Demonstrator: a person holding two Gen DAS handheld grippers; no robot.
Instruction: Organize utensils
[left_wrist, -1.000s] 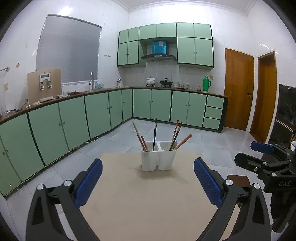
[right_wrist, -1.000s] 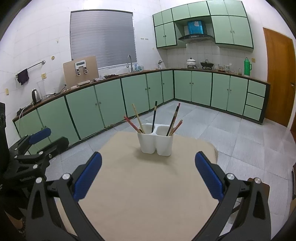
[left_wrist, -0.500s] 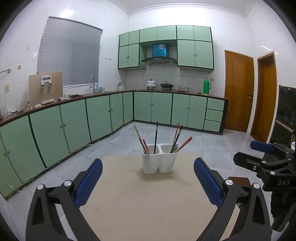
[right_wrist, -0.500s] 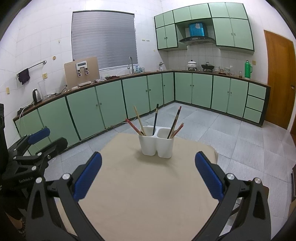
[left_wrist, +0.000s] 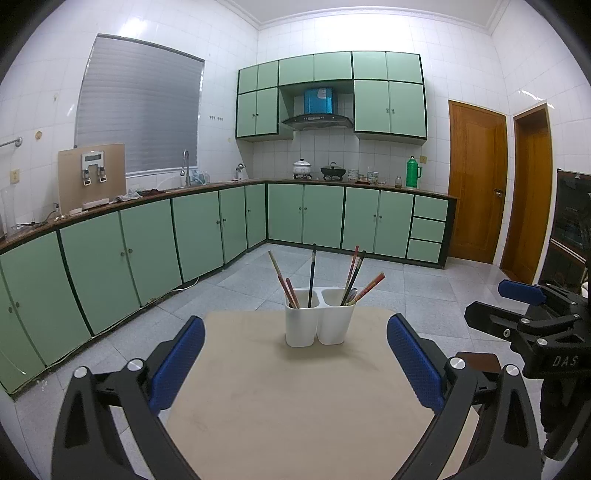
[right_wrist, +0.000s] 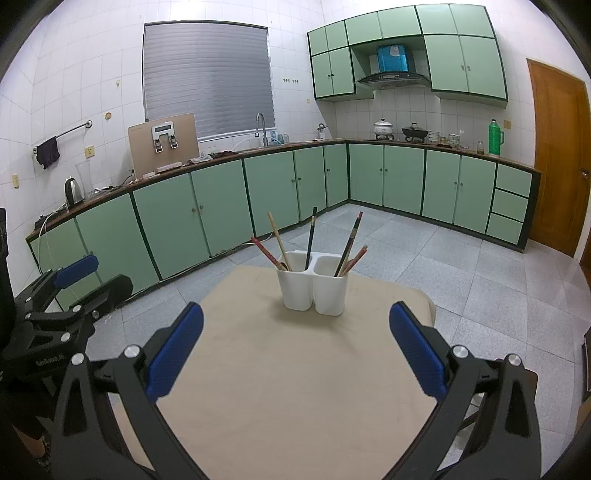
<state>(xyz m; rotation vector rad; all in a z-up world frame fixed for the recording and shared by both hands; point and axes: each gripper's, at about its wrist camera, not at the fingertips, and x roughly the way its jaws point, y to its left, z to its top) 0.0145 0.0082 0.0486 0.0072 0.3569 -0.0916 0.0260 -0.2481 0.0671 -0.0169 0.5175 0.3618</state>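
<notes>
Chopsticks standing sorted in a white two-cup holder (left_wrist: 319, 318), both tools hanging back with nothing in them.

Left of the holder, the left gripper (left_wrist: 295, 363) hangs with jaws spread wide and bare; the holder sits toward the far edge of the tabletop (left_wrist: 295, 406). Its left cup (right_wrist: 295, 284) carries three or four sticks and perhaps a spoon, its right cup (right_wrist: 330, 290) about three more. Right of the holder, the right gripper (right_wrist: 295, 349) is likewise released and unloaded. No utensil lies loose, so this fits either sorting done or sticks about to be drawn; I cannot judge which. Against a second ago, the holder sits slightly lower in both views; the sticks lie unchanged.
</notes>
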